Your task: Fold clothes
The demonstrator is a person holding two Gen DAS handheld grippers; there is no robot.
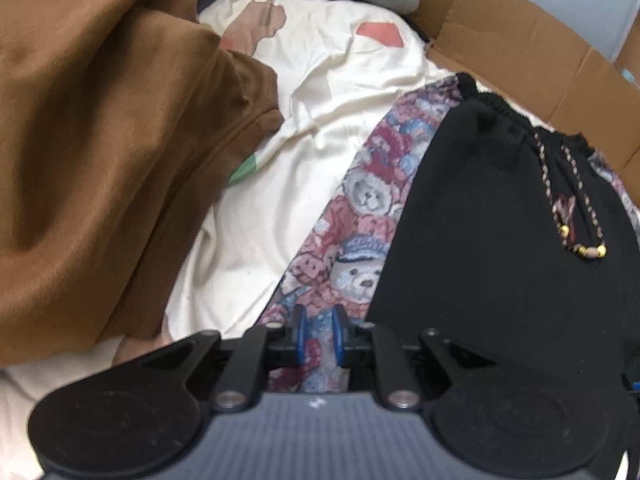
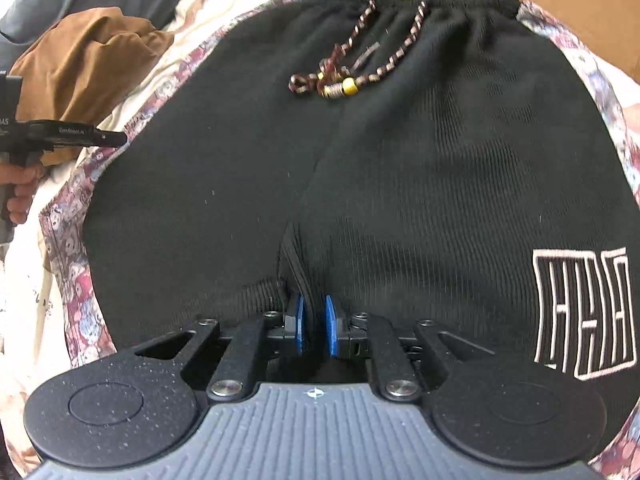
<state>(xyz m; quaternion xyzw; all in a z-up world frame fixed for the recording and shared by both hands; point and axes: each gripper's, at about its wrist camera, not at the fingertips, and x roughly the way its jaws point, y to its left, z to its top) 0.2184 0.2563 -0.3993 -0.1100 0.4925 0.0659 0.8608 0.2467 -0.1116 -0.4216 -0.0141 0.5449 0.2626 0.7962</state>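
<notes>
Shorts: black shorts (image 2: 400, 152) lying flat on the cream sheet (image 1: 320, 92).
Left gripper (image 1: 319, 334): I am pinching their bear-print side panel (image 1: 360, 208).
Right gripper (image 2: 315, 326): I am clamping the crotch fold.

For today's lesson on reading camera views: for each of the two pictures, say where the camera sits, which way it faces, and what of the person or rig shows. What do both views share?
Left wrist: sits on the left hand-held gripper, faces along its fingers over the teddy-bear side panel toward the brown garment; only its own fingers show.
Right wrist: sits on the right hand-held gripper, faces up the black shorts toward the drawstring; the person's left hand shows at the picture's left edge.
Shared: shorts, drawstring, brown garment, cream sheet.
</notes>
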